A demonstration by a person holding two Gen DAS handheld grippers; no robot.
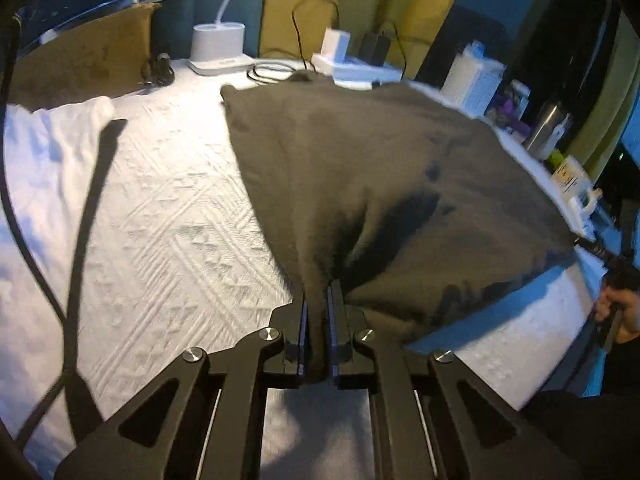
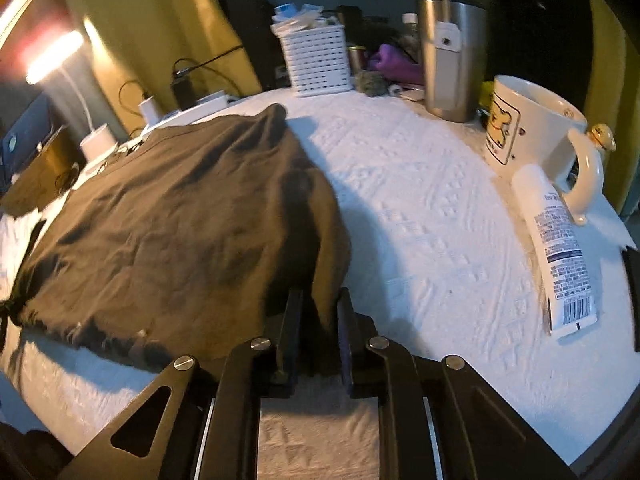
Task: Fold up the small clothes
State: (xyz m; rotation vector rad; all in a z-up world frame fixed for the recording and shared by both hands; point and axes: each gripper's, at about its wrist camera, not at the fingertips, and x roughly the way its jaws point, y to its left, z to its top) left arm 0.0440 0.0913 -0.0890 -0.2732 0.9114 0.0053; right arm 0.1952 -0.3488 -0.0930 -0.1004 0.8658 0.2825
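Note:
A dark brown garment (image 1: 380, 184) lies spread on the white textured table cover (image 1: 168, 216). My left gripper (image 1: 318, 296) is shut on its near left corner and lifts that edge slightly. In the right wrist view the same garment (image 2: 180, 220) fills the left half. My right gripper (image 2: 318, 300) is shut on its near right corner, with a fold of cloth pinched between the fingers. A white garment (image 1: 52, 148) lies at the far left of the left wrist view.
A white lamp base (image 1: 218, 46), chargers and cables (image 1: 352, 56) stand at the back. A white basket (image 2: 318, 58), a steel tumbler (image 2: 450, 52), a cream mug (image 2: 532, 124) and a white tube (image 2: 556, 248) line the right side. The other hand (image 1: 620, 304) shows at the right edge.

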